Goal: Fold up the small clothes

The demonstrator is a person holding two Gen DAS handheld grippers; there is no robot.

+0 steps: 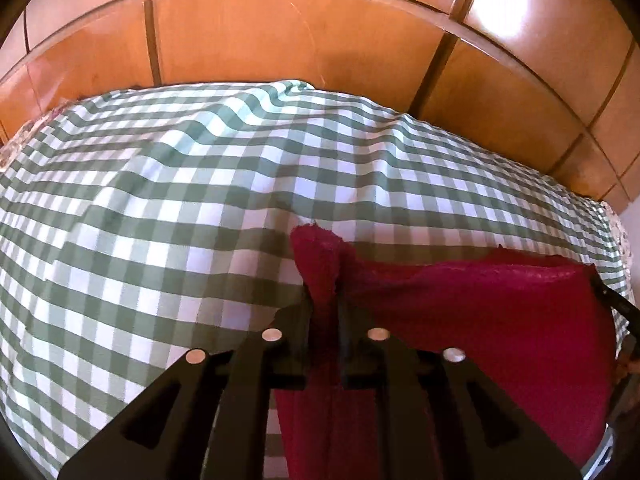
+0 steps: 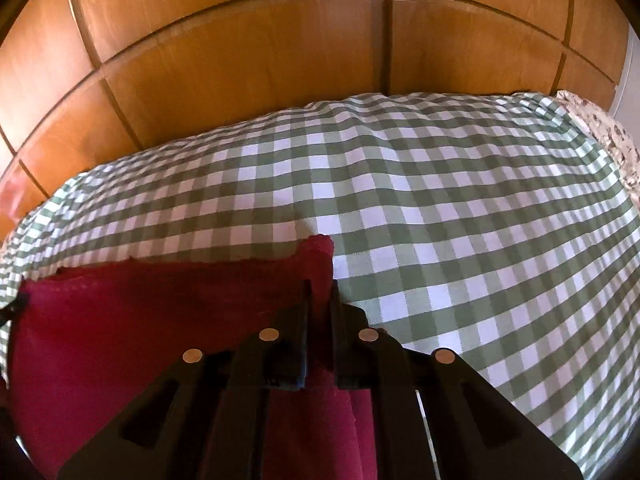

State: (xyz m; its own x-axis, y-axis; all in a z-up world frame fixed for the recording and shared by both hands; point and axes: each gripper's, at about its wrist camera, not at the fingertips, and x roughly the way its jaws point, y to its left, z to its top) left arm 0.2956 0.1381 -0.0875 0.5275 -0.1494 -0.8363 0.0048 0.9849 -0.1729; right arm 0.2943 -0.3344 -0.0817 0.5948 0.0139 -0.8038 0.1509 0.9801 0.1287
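A small dark red cloth (image 1: 480,312) is held stretched above a green and white checked tablecloth (image 1: 180,200). My left gripper (image 1: 325,300) is shut on the cloth's left top corner, which sticks up between the fingers. My right gripper (image 2: 320,292) is shut on the cloth's right top corner; the cloth (image 2: 140,320) spreads left from it in the right wrist view. The right gripper's tip (image 1: 616,300) shows at the left wrist view's right edge. The cloth's lower part hangs hidden behind the grippers.
The checked tablecloth (image 2: 460,220) covers the whole surface, with soft folds. Wooden cabinet doors (image 1: 280,32) stand right behind it and also fill the top of the right wrist view (image 2: 240,60). A flowered fabric edge (image 2: 612,140) shows at the far right.
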